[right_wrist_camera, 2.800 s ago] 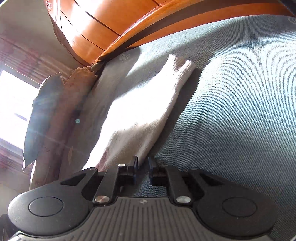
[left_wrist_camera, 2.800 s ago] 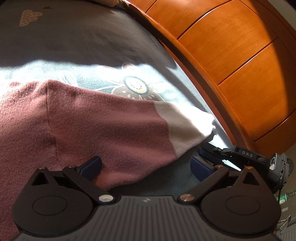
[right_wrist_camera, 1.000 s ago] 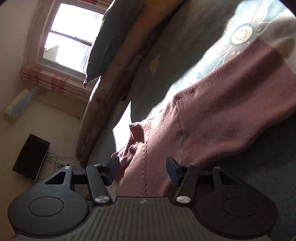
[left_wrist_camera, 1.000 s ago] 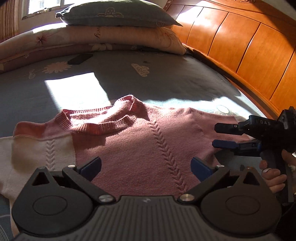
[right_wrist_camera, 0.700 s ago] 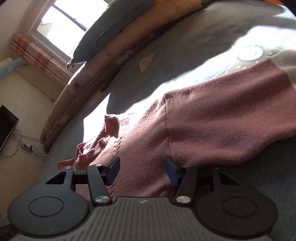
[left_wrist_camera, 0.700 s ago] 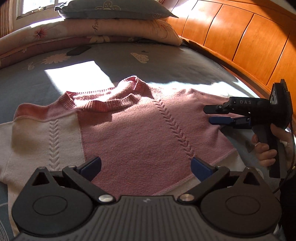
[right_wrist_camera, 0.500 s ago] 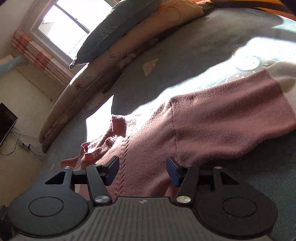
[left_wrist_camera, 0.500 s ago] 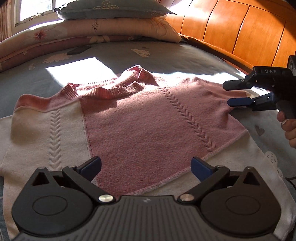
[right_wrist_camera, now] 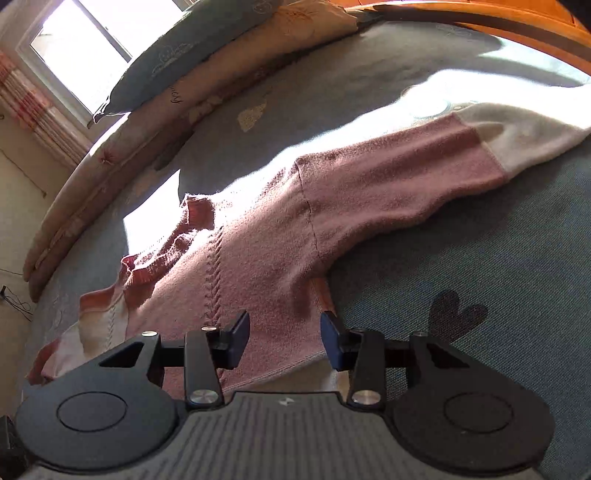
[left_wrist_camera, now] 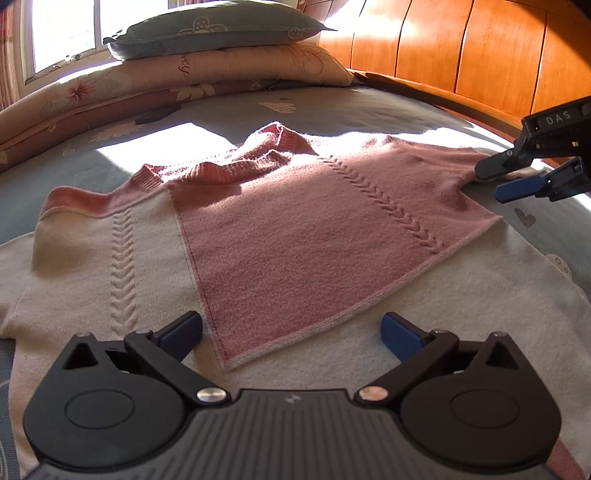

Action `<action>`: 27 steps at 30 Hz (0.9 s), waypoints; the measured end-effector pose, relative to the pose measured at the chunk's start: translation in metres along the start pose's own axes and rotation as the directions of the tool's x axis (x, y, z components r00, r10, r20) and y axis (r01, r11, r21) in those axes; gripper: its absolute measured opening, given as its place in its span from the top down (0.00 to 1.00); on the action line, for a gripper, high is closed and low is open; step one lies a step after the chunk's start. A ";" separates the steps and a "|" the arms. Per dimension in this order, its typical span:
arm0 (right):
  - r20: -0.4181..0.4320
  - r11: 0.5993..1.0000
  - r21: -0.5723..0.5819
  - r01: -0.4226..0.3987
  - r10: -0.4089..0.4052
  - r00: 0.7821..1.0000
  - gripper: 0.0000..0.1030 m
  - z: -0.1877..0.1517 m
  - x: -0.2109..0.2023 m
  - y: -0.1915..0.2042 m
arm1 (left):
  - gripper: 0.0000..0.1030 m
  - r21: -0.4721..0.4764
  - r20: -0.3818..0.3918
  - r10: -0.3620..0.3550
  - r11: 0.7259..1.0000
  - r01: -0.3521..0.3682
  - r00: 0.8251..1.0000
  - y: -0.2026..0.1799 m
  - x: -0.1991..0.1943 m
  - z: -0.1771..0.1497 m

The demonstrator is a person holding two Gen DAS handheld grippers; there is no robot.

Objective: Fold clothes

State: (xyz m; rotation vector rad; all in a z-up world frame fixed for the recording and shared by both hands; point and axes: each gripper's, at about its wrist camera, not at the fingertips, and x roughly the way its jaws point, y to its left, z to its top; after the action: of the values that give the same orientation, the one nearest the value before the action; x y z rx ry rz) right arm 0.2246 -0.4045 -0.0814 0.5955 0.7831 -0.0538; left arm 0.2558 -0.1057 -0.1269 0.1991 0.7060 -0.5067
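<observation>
A pink and cream knit sweater (left_wrist_camera: 295,229) lies spread flat on the blue-grey bed sheet (left_wrist_camera: 369,110), collar toward the pillows. My left gripper (left_wrist_camera: 290,330) hovers open and wide over its cream lower part, holding nothing. My right gripper (left_wrist_camera: 489,182) is at the sweater's right side by the armpit. In the right wrist view my right gripper (right_wrist_camera: 284,334) has its jaws closing, with the pink side of the sweater (right_wrist_camera: 266,258) below and between them, and the pads are not pressing. The sleeve (right_wrist_camera: 406,173) stretches out to the right and ends in a cream cuff (right_wrist_camera: 524,140).
Stacked pillows (left_wrist_camera: 207,48) lie at the far end under a window (left_wrist_camera: 62,29). A wooden headboard (left_wrist_camera: 461,55) runs along the right side. A small dark object (left_wrist_camera: 155,114) lies on the sheet near the pillows. Floor and cables (right_wrist_camera: 14,299) show past the bed's left edge.
My left gripper has come down closer over the sweater's lower part. My right gripper moved from the sleeve end to the armpit area, and its jaws now stand narrower than half a second ago.
</observation>
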 end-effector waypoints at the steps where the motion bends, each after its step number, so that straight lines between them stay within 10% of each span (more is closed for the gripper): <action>1: -0.011 1.000 -0.021 -0.008 0.008 1.000 0.46 -0.001 -0.001 0.009 | 0.01 -0.008 0.002 -0.002 1.000 0.002 1.000 0.002 0.002 -0.001; 6: -0.092 0.993 -0.069 0.099 -0.105 0.990 0.46 -0.015 0.020 0.013 | 0.01 -0.033 0.017 -0.010 0.999 0.010 1.000 0.006 0.003 -0.003; 8: -0.064 0.982 -0.067 0.174 -0.179 0.982 0.63 -0.018 0.016 0.006 | 0.01 -0.033 0.011 -0.005 0.999 0.005 1.000 0.005 0.003 -0.001; 11: -0.006 0.984 -0.059 0.169 -0.170 0.985 0.41 -0.027 -0.007 0.013 | 0.01 -0.067 0.007 -0.014 0.998 0.014 1.000 0.008 -0.001 0.004; 27: -0.034 0.977 -0.147 0.158 -0.164 0.986 0.32 -0.119 -0.044 0.015 | 0.01 -0.184 0.019 -0.066 0.981 0.068 0.998 0.039 -0.026 0.024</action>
State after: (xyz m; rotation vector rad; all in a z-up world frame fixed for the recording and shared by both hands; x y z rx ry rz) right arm 0.1199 -0.3365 -0.1104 0.3969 0.8710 -0.1320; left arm 0.2727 -0.0705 -0.0919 -0.0018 0.7448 -0.5032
